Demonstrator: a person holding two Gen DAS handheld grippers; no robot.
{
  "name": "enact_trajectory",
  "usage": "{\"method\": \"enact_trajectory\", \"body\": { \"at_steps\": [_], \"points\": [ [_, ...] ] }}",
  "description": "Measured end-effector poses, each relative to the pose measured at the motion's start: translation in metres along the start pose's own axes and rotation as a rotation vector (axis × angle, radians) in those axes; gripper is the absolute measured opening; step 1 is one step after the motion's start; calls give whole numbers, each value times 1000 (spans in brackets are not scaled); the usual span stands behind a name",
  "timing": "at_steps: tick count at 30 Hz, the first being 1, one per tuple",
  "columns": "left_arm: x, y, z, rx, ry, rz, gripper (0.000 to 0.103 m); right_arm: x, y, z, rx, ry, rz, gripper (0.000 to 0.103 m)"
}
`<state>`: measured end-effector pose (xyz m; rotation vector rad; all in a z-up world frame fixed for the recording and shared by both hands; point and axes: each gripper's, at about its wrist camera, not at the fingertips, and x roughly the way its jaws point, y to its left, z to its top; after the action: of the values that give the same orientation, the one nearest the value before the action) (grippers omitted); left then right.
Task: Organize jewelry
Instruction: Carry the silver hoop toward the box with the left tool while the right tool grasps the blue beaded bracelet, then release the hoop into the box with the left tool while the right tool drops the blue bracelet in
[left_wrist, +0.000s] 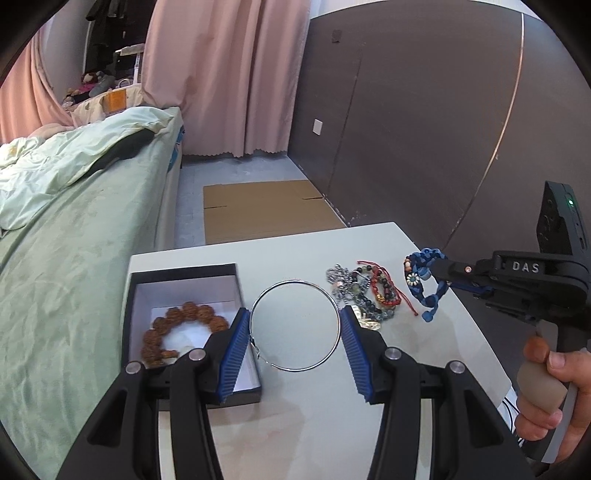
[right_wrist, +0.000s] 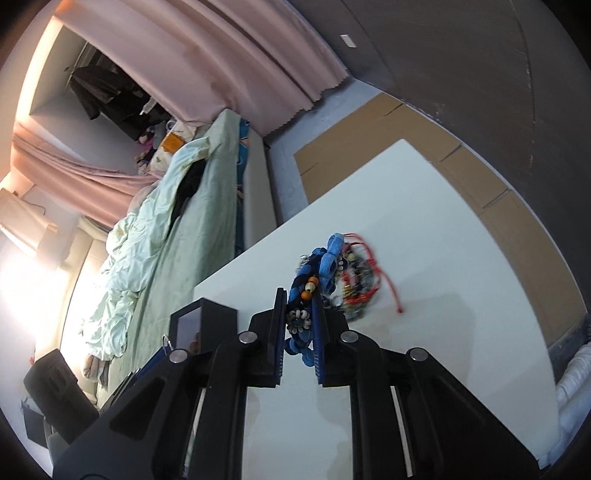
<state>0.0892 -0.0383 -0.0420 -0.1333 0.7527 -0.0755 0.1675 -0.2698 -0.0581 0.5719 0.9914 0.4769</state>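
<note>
Above the white surface (left_wrist: 295, 424), the left gripper (left_wrist: 295, 350) tilts downward, jaws spanning a silver hoop (left_wrist: 295, 325) beside the black box (left_wrist: 184, 273) — contact unclear. The right gripper (right_wrist: 300, 332) angles down, rolled sideways — jaws clamped on a blue braided bracelet (right_wrist: 325, 266).

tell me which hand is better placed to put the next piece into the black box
Left, most likely. The left gripper holds the silver hoop between its fingers, right beside the open black box. The right gripper has the blue braided bracelet but hangs over the table's far side.
</note>
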Motion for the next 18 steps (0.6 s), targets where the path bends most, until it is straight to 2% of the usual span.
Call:
{"method": "enact_trajectory", "body": {
  "at_steps": [8, 18],
  "points": [
    [-18, 31, 4, -61, -14, 38, 48, 6, 30, -11, -70, -1, 53, 14],
    [-18, 53, 5, -107, 9, 71, 49, 19, 52, -18, -99, 6, 111, 14]
  ]
}}
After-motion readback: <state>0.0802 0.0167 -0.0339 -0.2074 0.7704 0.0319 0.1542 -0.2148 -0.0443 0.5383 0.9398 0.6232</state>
